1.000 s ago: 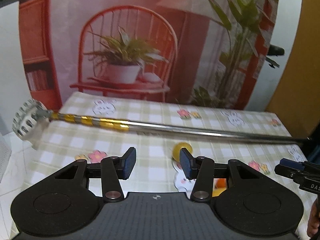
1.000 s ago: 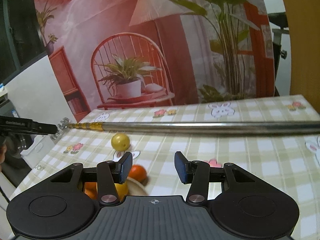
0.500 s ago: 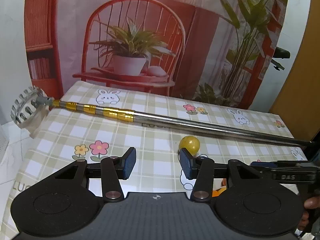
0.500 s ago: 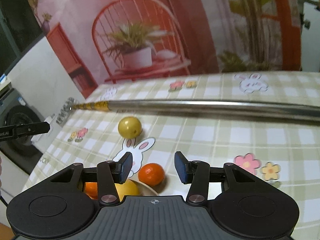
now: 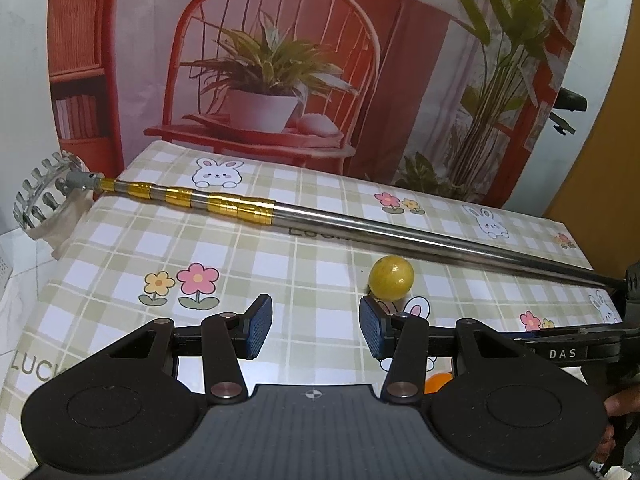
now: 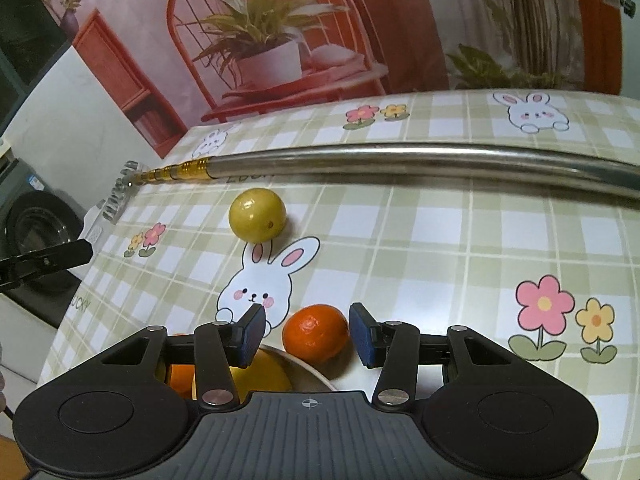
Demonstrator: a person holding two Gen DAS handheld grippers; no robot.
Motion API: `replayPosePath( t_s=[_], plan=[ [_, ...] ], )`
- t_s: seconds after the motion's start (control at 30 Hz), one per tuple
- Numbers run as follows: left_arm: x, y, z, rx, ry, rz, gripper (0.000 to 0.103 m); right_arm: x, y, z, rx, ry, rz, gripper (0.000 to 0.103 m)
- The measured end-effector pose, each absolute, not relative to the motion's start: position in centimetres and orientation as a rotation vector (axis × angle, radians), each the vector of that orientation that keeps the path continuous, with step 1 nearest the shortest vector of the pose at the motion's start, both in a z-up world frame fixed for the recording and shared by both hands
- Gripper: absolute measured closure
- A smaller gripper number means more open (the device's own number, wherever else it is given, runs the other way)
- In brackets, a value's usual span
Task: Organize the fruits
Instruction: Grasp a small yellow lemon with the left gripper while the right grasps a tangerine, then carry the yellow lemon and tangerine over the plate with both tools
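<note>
Lining up on the orange point(image 6: 315, 334), the right gripper point(image 6: 307, 334) hangs just over it, jaws parted with a pad on either side and not pressing. It looks like the setup for a pick: this orange sits on the cloth point(image 6: 440, 248) just off the rim of the bowl point(image 6: 308, 372), while another orange point(image 6: 180, 376) and a yellow fruit point(image 6: 260, 376) already lie inside, near left. So the likely job is to lift this 1 stray in with the others.

Farther out, a yellow ball-shaped fruit point(image 6: 258, 219) rests alone on the cloth, close to the long metal pole point(image 6: 400, 160) that lies across the table from left to right. It is probably next in line.

Over on the left, the left gripper point(image 5: 316, 332) hovers above bare cloth, jaws apart and empty, nothing between the pads. From its camera the yellow fruit point(image 5: 391, 283) sits just beyond its right finger, in front of the pole point(image 5: 400, 236), so it seems to be waiting near that 1. The pole's toothed basket end point(image 5: 44, 196) hangs off the far left table edge.
</note>
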State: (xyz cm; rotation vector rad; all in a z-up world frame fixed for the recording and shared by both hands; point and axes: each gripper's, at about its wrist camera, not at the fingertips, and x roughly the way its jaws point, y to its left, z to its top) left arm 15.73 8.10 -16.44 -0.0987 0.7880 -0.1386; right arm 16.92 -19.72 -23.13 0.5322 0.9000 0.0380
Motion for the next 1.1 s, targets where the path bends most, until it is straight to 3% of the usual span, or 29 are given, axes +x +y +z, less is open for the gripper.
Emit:
replayPosePath(
  t_s=[0.23,0.6,1.1],
  plan=[
    [16.5,6.9,-16.8,-0.079,0.801,-0.167,0.052,16.6,-20.4,-23.7,0.569,0.908,0.037,0.069],
    [19.1,2.9,-17.2,0.017,0.775,-0.225,0.052,14.2,-21.9,-22.0,0.496,0.776,-0.015,0.069],
    [24.9,-2.8,-21.1,0.184,0.799,-0.278,0.05,8.3,-27.0,-22.1,0.628,0.628,-0.181,0.069]
  ],
)
